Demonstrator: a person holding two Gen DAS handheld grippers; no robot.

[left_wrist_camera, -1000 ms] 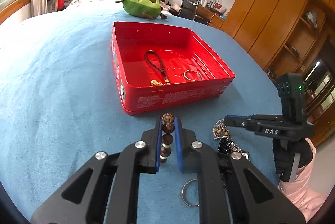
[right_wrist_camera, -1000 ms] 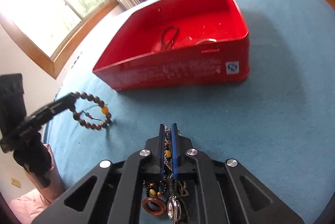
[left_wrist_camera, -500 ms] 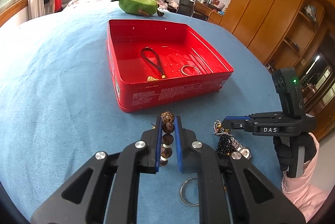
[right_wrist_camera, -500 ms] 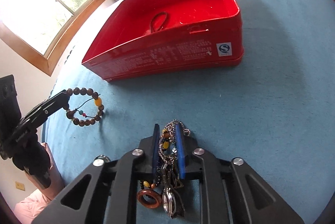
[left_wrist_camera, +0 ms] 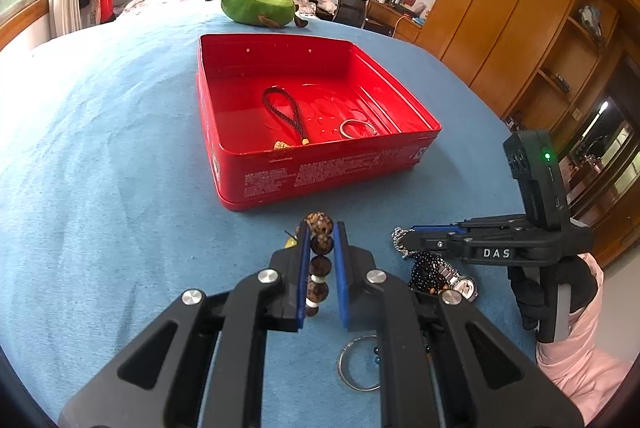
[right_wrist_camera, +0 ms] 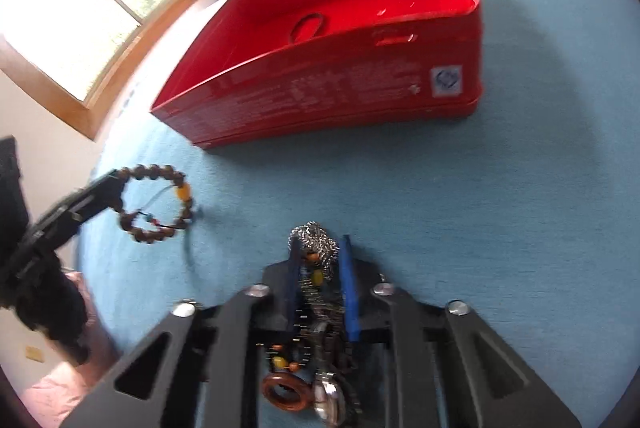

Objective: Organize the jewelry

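Left wrist view: left gripper (left_wrist_camera: 320, 232) fingers pinch a brown bead bracelet (left_wrist_camera: 319, 260) above the blue bedspread (left_wrist_camera: 100, 188), short of the red tin (left_wrist_camera: 320, 172). Right gripper (right_wrist_camera: 320, 248), its fingers just closing, pinches a tangled chain cluster (right_wrist_camera: 316, 248).

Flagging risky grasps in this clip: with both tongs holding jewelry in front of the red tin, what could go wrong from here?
1. The right tongs, jaws just closing, hold a tangled clump of chains with a watch and a brown ring dangling; pieces may drop off short of the red tin.
2. The left tongs pinch the wooden bead bracelet by a few beads only; it could slip out.
3. The silver bangle on the cloth might get overlooked.
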